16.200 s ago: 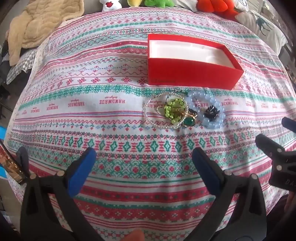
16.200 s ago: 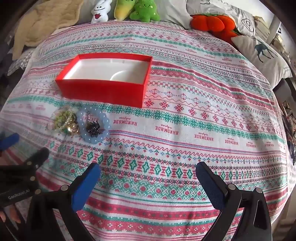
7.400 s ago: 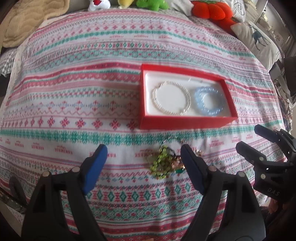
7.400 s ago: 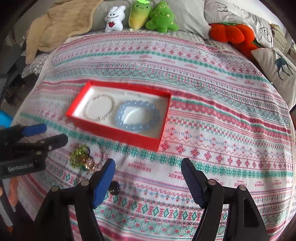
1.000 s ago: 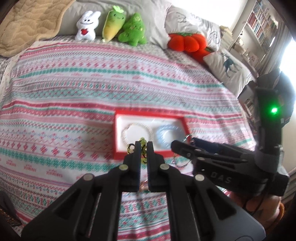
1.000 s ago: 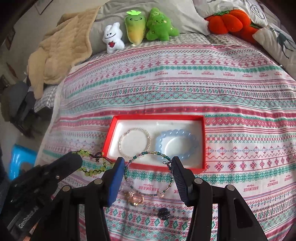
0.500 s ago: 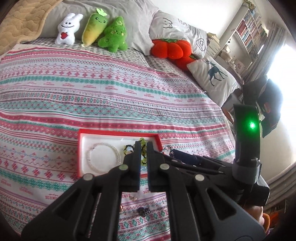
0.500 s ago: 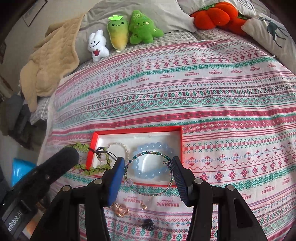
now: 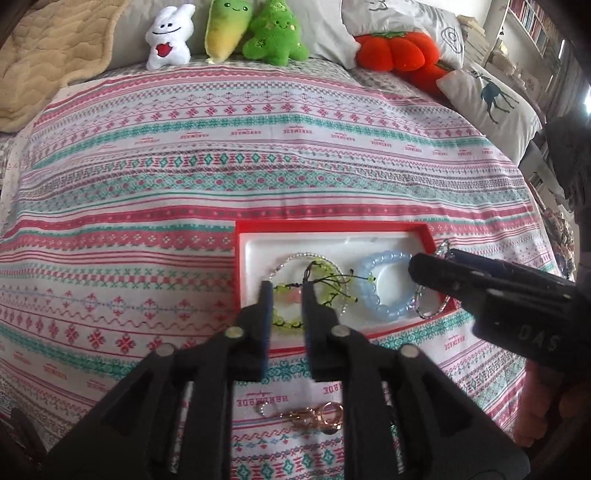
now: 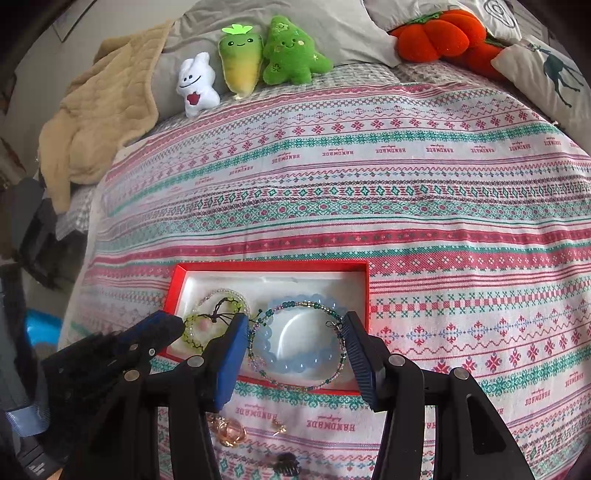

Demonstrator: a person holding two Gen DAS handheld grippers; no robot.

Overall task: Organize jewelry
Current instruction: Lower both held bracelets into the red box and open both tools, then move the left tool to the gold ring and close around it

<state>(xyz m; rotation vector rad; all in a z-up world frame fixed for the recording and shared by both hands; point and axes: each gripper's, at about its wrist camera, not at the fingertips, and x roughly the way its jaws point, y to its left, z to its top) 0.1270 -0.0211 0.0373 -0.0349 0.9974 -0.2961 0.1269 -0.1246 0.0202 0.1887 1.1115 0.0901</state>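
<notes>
Hovering over red box [image 9: 236, 258] on patterned bedspread [image 9: 147, 184], both tools at once. Found left gripper [image 9: 287, 291] above box's left half, jaws parted by a narrow gap, nothing pinched between pads. Saw green bead bracelet [image 9: 327, 291] just past those fingertips, inside box, lying partly over pearl bracelet [image 9: 295, 255]; dark cord of green one close by right-hand finger, contact impossible to tell. Logged blue bead bracelet [image 9: 369, 295] in box's right half, flat on white liner.

Caught right gripper [image 10: 295, 321] over that right half, clamped on thin multicolour bracelet [image 10: 306, 387], ring spanning pad to pad, touching both blue pads [image 10: 229, 354]. Hung above blue bead bracelet [image 10: 295, 365], near edge of ring reaching past box's front rim [image 10: 269, 266]. Spotted same thin bracelet [image 9: 432, 314] from left wrist view, dangling under right tool's fingers. Noted green bead bracelet [image 10: 194, 332] and pearl bracelet [image 10: 225, 293] in right wrist view too, beside left tool's tip.

Left out on bedspread, in front of box: gold ring cluster [image 10: 231, 432], small gold stud [image 10: 279, 426], black piece [image 10: 286, 463]; too small to name further. Marked plush toys [image 10: 240, 62] and orange cushion [image 10: 436, 35] at far edge, beige blanket [image 10: 99, 122] at far left.
</notes>
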